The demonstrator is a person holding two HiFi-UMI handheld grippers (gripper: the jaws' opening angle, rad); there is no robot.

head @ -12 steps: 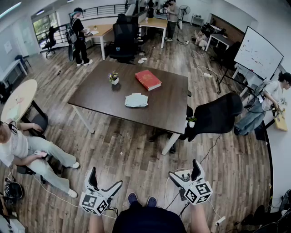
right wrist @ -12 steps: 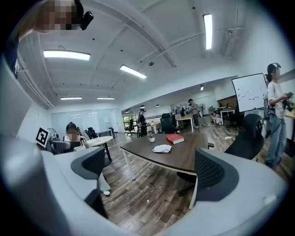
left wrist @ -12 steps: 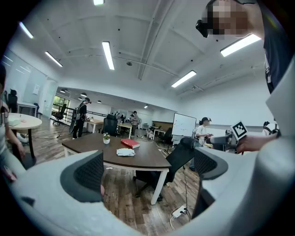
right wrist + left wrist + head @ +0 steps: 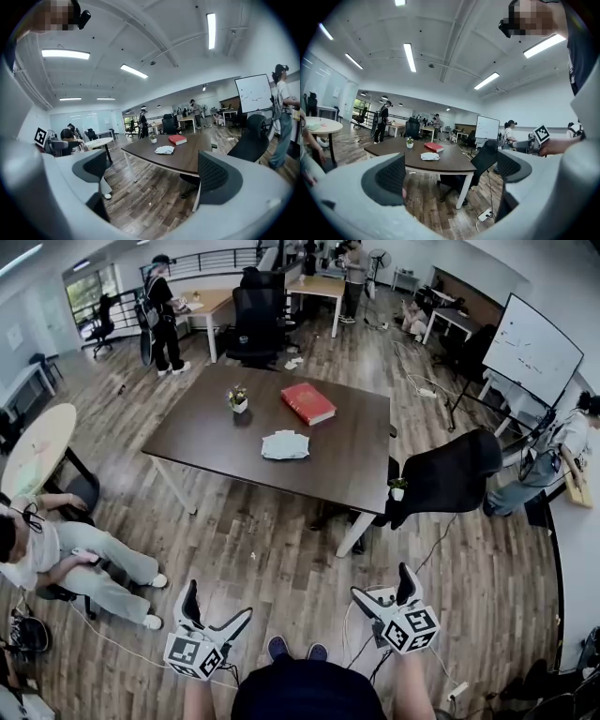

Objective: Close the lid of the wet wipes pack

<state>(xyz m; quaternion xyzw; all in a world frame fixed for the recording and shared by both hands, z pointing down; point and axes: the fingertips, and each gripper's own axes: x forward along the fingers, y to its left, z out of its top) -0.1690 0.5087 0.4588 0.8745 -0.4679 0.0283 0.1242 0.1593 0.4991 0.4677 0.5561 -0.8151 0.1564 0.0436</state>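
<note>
Because the person stands well back from the dark counter (image 4: 225, 442), out on the wooden floor (image 4: 281, 549), neither tool is at work yet. The left tongs (image 4: 217, 607) and the right tongs (image 4: 384, 587) are held low at the near edge of the scene, one on each side of the person's own body (image 4: 305, 695). Both point forward toward the counter and a little downward. In each gripper view the two jaws stand wide apart, and only the distant counter and floor show through the gap. Both tongs are therefore empty, and I judge that they are kept ready for the approach.

The wet wipes pack (image 4: 284, 444) lies flat near the middle of the counter as a pale, whitish packet, well apart from both tongs. From here it is too small to tell whether its lid is up or down, or on which side it hinges. Behind it, on the far side, lies a red book (image 4: 307, 402), and to the far left stands a small potted plant (image 4: 236, 401). Both are apart from the pack, so they probably do not disturb the work. A black chair (image 4: 450, 474) stands at the right end of the counter.

In my judgement the task is not begun: the person must first walk to the counter. Open jaws suit the job, since one jaw tip can press a lid down while the other tongs steadies the soft pack.
</note>
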